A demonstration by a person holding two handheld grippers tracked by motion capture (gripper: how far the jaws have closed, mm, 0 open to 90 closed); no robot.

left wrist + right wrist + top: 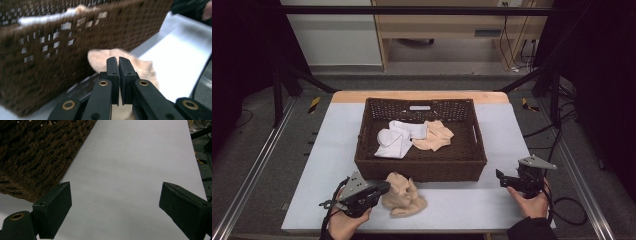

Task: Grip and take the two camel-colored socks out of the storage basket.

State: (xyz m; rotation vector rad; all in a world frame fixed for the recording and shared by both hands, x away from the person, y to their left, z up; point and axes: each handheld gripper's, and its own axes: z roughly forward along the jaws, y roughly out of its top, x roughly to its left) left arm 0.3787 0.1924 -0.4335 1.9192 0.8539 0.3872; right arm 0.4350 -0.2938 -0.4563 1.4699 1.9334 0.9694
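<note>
Beige sock point(403, 196) just right of left gripper point(382, 189), jaws pinched together, seemingly on its near edge; right gripper point(501, 178) wide open, empty, well apart.

A crumpled beige sock point(403, 196) lies on the table, touching the basket's front wall.

In the left gripper view the basket point(62, 57) is smeared by motion blur and cut off at the top and left edges, while the left hand-held gripper point(118, 62) hides the near part of the beige sock point(100, 58).
</note>
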